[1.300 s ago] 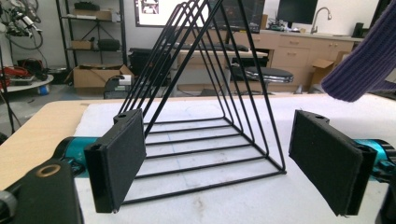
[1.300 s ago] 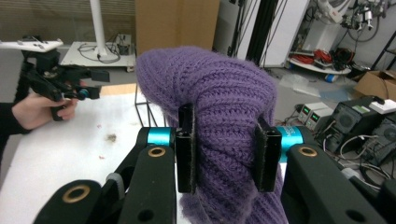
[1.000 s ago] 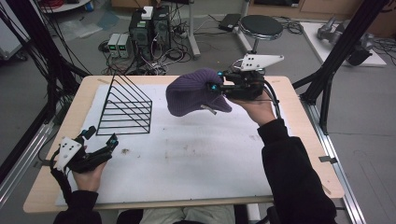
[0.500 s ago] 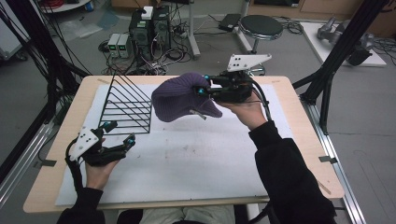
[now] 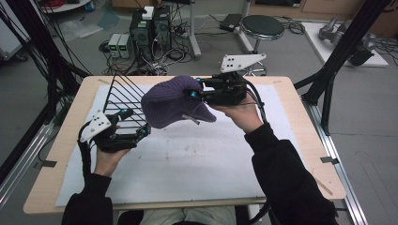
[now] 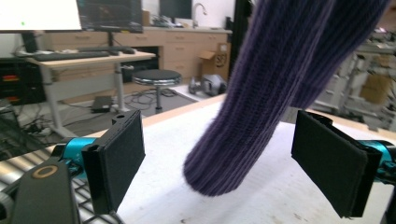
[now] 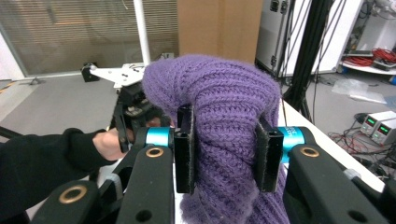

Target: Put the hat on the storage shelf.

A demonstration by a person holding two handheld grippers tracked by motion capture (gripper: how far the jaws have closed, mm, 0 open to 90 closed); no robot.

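Hat: purple knitted hat (image 5: 171,103), held up off the worktop (image 5: 197,159), hanging in front of the black wire rack (image 5: 124,96).
Right gripper (image 5: 195,91): jaws clamped on a bunched fold of the knit; in the right gripper view the wool bulges up between the two pads (image 7: 184,144).
Left gripper (image 5: 136,124): jaws spread wide, nothing between them yet, low over the white mat (image 5: 187,173) on the near-left side.
Key relation: in the left gripper view the hat's hanging end (image 6: 233,158) drops straight ahead, centred between the two open pads (image 6: 116,158), its tip close to the mat, touching or not I cannot tell.
Long axis: hat hangs roughly upright, leaning up and away toward the right gripper.
Nearer hand: the left one is nearer the free lower end; judging by this, a short forward reach and a close would catch it.
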